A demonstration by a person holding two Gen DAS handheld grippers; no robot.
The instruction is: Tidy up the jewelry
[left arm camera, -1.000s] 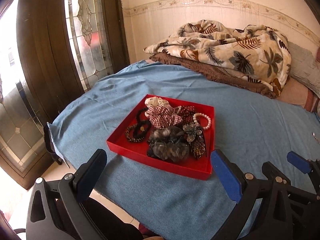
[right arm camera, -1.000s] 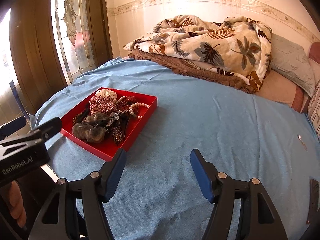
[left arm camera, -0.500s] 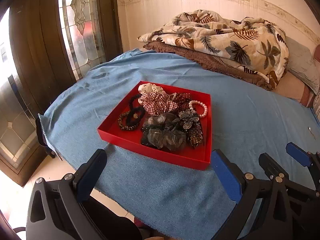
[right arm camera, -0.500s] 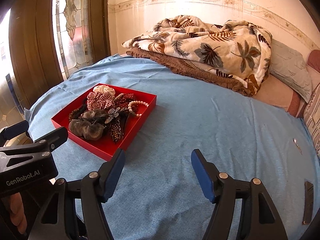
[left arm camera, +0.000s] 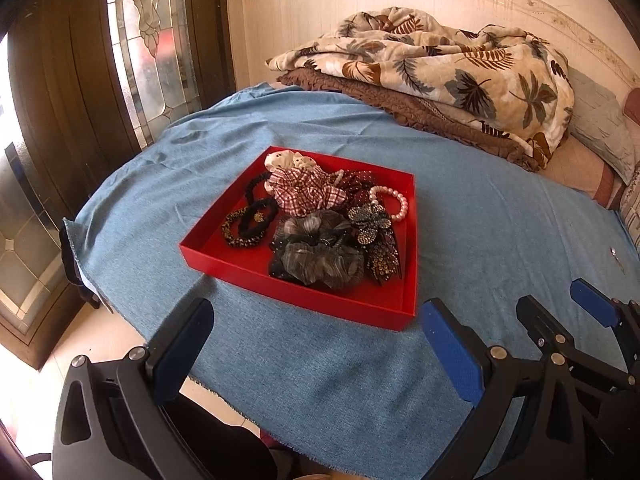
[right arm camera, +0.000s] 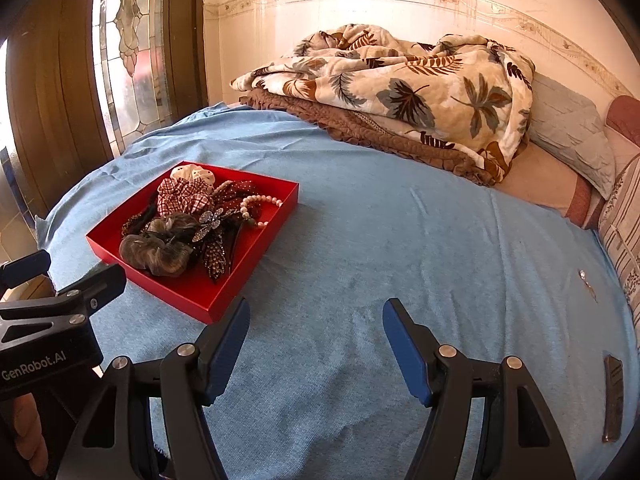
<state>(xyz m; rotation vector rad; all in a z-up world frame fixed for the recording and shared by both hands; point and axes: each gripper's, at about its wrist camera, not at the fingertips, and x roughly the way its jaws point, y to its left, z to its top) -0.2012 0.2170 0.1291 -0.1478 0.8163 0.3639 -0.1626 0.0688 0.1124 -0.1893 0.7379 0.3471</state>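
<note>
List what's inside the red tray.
Red tray: checked scrunchie, grey scrunchie, pearl bracelet, black hair ties, beaded clips. Anything beneath the pile is covered.

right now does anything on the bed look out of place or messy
Yes. The red tray holds scrunchies, hair clips and a pearl bracelet heaped in one tangle. Apart from it, a small metallic trinket lies stray on the blue cloth near the bed's right edge.

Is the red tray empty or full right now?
Full: the red tray holds piled scrunchies, hair clips and a pearl bracelet.
</note>
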